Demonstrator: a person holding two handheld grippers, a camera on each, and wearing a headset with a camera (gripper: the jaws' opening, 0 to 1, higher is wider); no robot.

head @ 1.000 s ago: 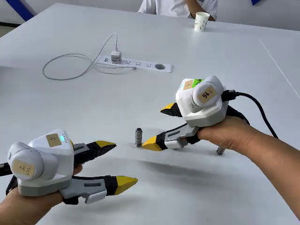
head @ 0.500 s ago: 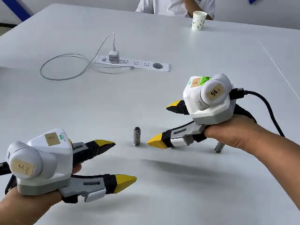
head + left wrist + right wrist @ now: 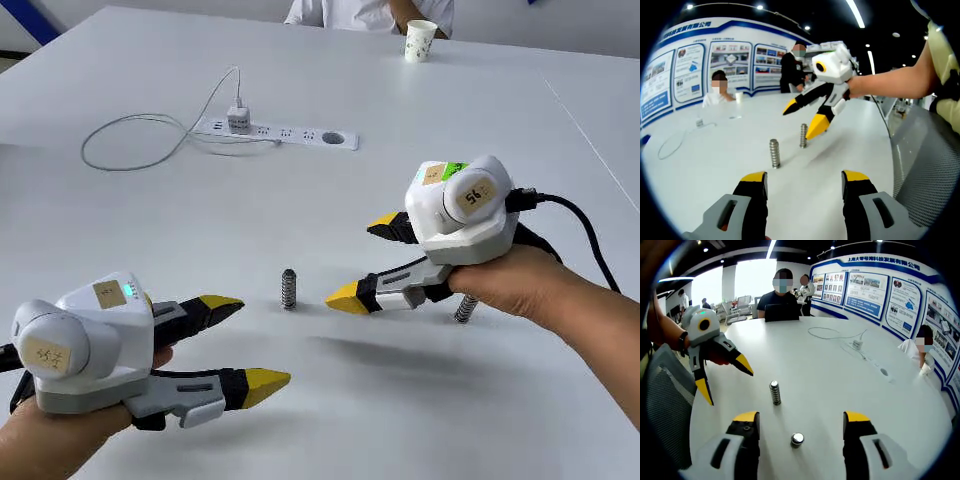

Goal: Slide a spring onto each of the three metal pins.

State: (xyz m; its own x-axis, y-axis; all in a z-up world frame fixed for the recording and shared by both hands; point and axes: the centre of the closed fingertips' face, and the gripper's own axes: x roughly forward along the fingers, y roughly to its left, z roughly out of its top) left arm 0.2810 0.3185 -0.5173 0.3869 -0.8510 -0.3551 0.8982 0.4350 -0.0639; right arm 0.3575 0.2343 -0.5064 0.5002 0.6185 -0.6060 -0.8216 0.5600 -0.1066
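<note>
Left gripper (image 3: 258, 340): fingers spread wide, nothing held
Right gripper (image 3: 355, 262): fingers spread wide too — nothing held
Spring (image 3: 288, 288): stood upright on the worktop (image 3: 200, 230), between the grippers
Second spring (image 3: 465, 307): seen just beside the right hand (image 3: 500, 285)

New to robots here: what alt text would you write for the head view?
The left gripper and right gripper, both hand-held and open, face each other across a small upright spring on a white table. A power strip and paper cup sit farther back.

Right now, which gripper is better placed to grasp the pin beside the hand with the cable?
Right, probably. The right gripper is open and the pin stands beside its hand; the left gripper, also open, is farther, past the other pin.
</note>
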